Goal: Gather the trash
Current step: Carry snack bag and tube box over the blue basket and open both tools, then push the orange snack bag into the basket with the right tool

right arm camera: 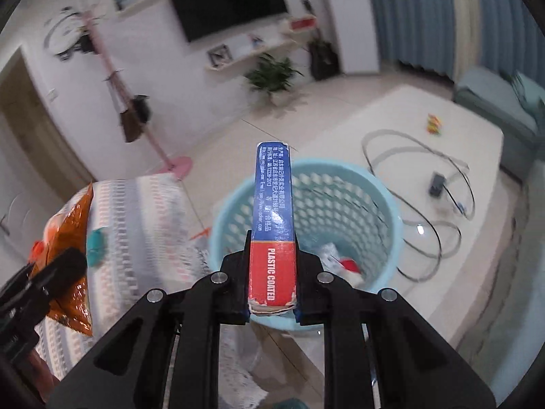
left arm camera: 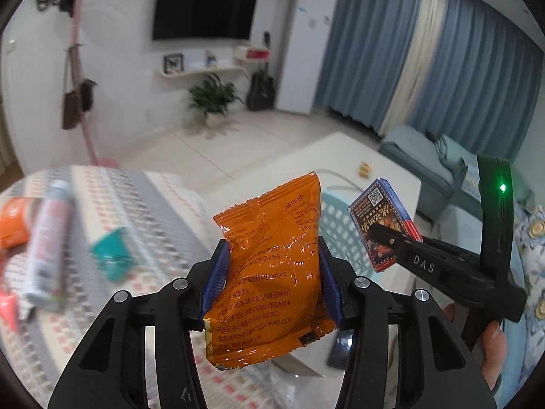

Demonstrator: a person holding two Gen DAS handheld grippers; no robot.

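Note:
My left gripper (left arm camera: 270,266) is shut on an orange snack wrapper (left arm camera: 269,272), which stands up between the blue pads. My right gripper (right arm camera: 272,269) is shut on a small blue and red card box (right arm camera: 272,218), seen edge-on. In the left wrist view that box (left arm camera: 379,218) hangs to the right of the wrapper, pinched by the right gripper (left arm camera: 385,235). A light blue mesh trash basket (right arm camera: 371,201) stands just beyond and below the box, with some trash inside. The wrapper (right arm camera: 69,238) and the left gripper (right arm camera: 61,266) show at the left edge of the right wrist view.
A patterned cloth surface (left arm camera: 136,218) at left carries a grey tube (left arm camera: 47,238), a teal item (left arm camera: 114,255) and an orange packet (left arm camera: 13,221). A white low table (right arm camera: 408,129) with cables and a small coloured item stands behind the basket. A pink coat stand (right arm camera: 143,119) is on the floor.

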